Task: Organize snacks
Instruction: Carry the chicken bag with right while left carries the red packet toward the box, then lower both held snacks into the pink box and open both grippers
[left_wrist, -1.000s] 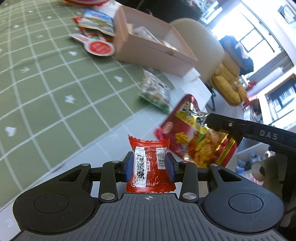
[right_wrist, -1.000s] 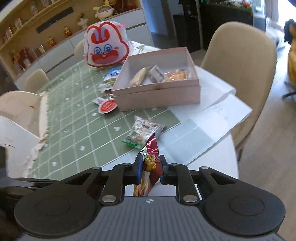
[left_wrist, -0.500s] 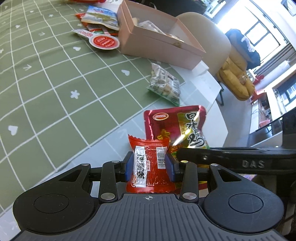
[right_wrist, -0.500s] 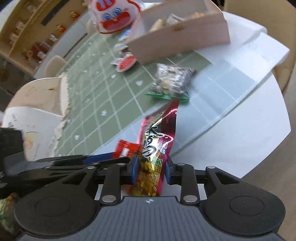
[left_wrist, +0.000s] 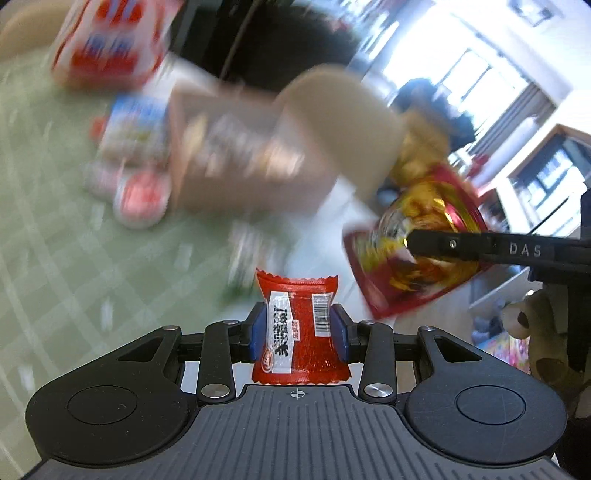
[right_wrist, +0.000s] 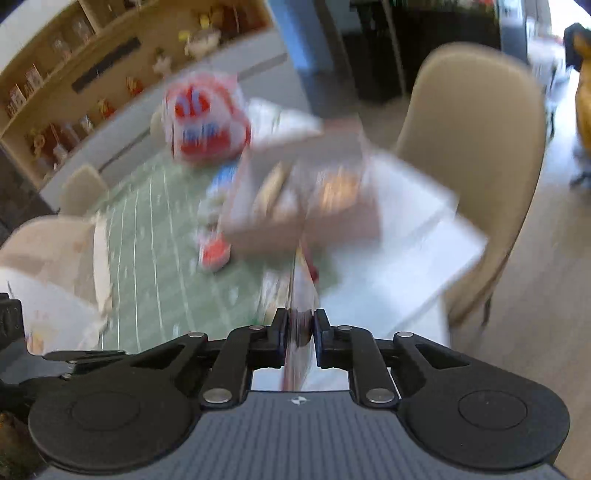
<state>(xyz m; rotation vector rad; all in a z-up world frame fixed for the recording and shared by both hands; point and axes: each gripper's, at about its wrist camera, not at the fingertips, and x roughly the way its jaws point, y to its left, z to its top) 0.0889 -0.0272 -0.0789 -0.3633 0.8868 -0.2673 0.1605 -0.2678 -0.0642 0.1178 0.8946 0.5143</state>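
Left wrist view, blurred: pink box (left_wrist: 236, 162) sits upper centre w/ snacks inside, prob the drop spot. Large red-gold packet (left_wrist: 413, 251) mid-right, pinched flat in my right gripper (right_wrist: 300, 332), fully closed on it. Left gripper (left_wrist: 298, 332) clamps small red packet (left_wrist: 299, 332) at bottom centre. Vs a sec ago both packets are higher, box nearer centre frame.

The left gripper (left_wrist: 298, 330) tilts downward, its blue pads (left_wrist: 257, 332) pressed against both sides of a small red packet (left_wrist: 300, 328). The right gripper (right_wrist: 300, 332), likewise angled down, has its jaws nearly together, pinching a thin foil bag (right_wrist: 298, 325) edge-on between them.
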